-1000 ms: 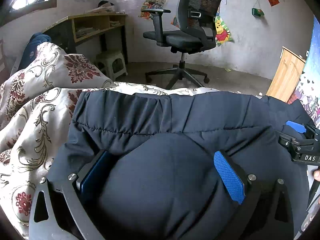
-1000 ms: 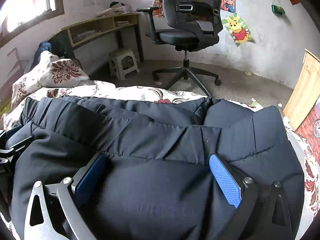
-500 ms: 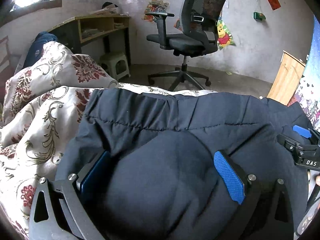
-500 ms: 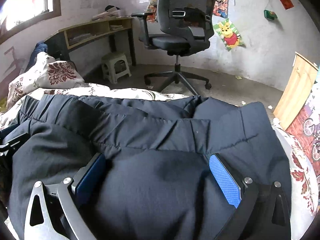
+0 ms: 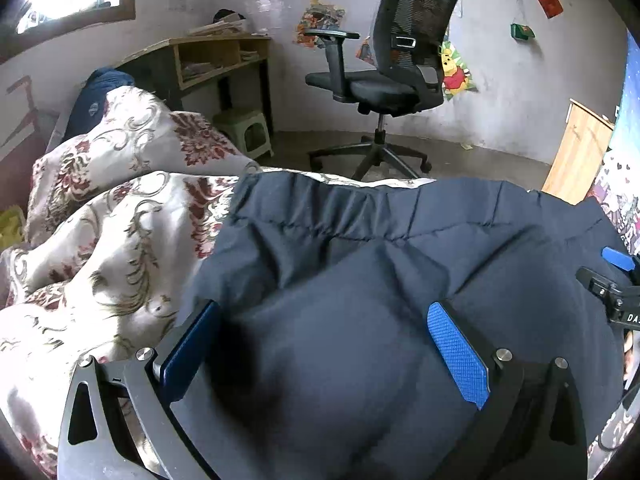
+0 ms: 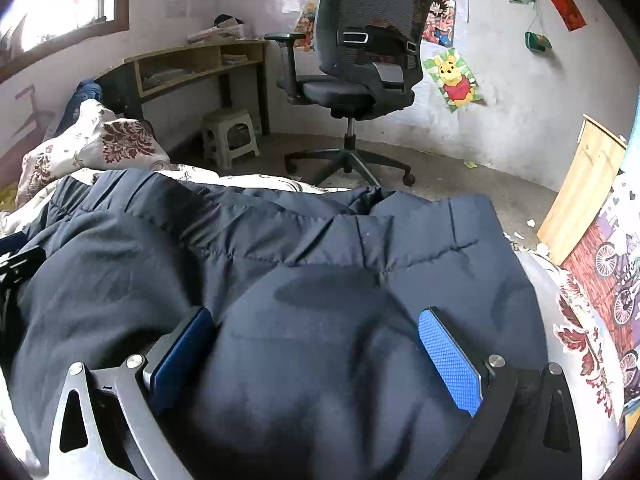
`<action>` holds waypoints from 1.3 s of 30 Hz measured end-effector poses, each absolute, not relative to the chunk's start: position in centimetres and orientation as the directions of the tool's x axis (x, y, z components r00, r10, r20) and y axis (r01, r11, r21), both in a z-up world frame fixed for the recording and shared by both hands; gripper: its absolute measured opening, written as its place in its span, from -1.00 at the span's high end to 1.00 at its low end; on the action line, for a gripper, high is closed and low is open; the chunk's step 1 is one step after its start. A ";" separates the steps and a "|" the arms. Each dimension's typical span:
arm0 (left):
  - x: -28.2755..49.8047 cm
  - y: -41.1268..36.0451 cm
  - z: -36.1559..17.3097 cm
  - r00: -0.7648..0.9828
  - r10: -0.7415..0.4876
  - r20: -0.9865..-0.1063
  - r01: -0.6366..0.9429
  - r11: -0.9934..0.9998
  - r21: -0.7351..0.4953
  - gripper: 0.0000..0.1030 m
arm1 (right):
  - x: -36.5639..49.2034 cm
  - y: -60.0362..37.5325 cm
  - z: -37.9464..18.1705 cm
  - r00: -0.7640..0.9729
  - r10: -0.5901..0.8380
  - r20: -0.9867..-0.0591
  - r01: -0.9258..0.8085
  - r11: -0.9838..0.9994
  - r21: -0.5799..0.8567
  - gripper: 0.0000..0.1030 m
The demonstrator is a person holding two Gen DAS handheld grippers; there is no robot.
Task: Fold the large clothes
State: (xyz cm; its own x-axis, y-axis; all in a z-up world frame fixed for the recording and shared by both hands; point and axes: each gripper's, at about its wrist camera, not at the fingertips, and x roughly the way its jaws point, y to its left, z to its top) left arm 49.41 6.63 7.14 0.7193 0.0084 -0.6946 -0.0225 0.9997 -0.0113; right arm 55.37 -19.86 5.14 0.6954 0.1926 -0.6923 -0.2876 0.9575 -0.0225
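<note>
Navy padded cloth fills both wrist views: the garment (image 5: 400, 264), a large quilted piece with a stitched, gathered band along its far edge, lies across the bed (image 5: 100, 240), over its floral cover. Its far edge sits right at the far edge of the bed, with bare floor just beyond. That is the first risk, to my eye: any further push or drag forward could tip the slippery bulk over that edge and onto the floor.

The left side of the bed carries a heaped ridge of the floral cover (image 5: 132, 136). If the garment's left edge is swept that way, I judge the cover could bunch underneath and lift the fold out of flat.

The left gripper (image 5: 316, 344) and the right gripper (image 6: 316, 348) both stand with fingers spread wide, a puffed mound of fabric bulging up between the blue pads. Neither is pinching anything, so the cloth is only straddled. Closing here would likely catch a thick, springy wad, not a clean edge or a single layer, and padded fill may squirm out of the pads on lifting. A grip that takes several layers on one side and one on the other would skew the fold.

The two grippers sit near each other over the same mound; the right one's tip shows at the left view's margin, so crossing paths could make them collide.
</note>
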 end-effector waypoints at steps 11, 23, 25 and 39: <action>44.5 12.8 7.2 0.706 0.012 -0.708 -0.012 1.000 0.005 -0.98 | 53.6 -27.1 6.2 0.727 0.224 -0.649 -0.277 0.961 0.020 -1.00; 45.3 15.7 4.8 0.624 -0.181 -0.760 0.097 0.983 -0.155 -0.98 | 56.0 -34.2 3.0 0.550 0.410 -0.727 -0.236 0.912 0.336 -1.00; 46.1 15.8 4.6 0.615 -0.216 -0.758 0.108 0.976 -0.190 -0.98 | 56.6 -34.5 2.4 0.512 0.463 -0.723 -0.233 0.885 0.402 -1.00; 51.0 16.7 2.7 0.486 -0.377 -0.789 0.042 0.911 -0.410 -0.98 | 58.4 -36.0 0.7 0.408 0.608 -0.681 -0.194 0.787 0.586 -1.00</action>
State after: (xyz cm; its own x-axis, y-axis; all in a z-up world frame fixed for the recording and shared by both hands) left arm 51.00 16.73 2.70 0.4860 -0.3769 -0.7885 0.0418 0.9112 -0.4098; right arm 58.39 -35.97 0.70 0.4081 0.6076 -0.6814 -0.1937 0.7870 0.5857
